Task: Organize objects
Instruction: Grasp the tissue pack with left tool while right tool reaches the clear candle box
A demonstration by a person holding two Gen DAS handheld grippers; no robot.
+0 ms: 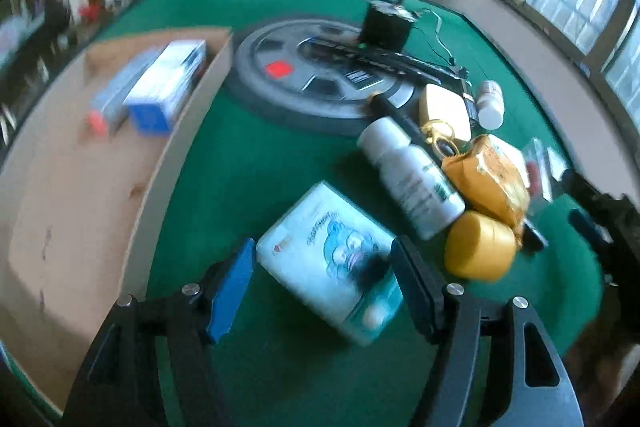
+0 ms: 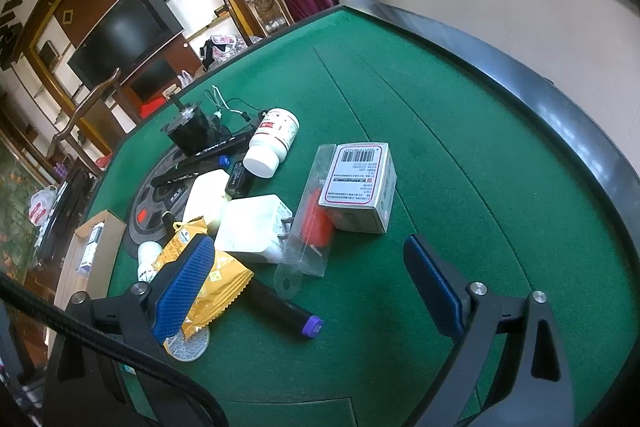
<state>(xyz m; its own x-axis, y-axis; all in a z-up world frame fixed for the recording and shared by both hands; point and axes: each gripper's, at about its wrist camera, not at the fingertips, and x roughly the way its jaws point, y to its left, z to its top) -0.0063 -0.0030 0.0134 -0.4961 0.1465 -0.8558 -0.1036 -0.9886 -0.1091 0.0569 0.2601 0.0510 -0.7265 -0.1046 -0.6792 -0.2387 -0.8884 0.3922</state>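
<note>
Left gripper (image 1: 324, 291) fingers part-open, straddling the tissue pack (image 1: 328, 263), no grip yet. Right gripper (image 2: 312, 287) wide open, empty. Next: close, carry to cardboard box (image 1: 80, 187).

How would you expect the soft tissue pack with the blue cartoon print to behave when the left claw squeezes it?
The tissue pack looks plump and film-wrapped, so it would probably give under the pads rather than stay stiff. Its glossy wrap may be slightly slippery. Lying flat on the green table, it seems unlikely to roll.
</note>
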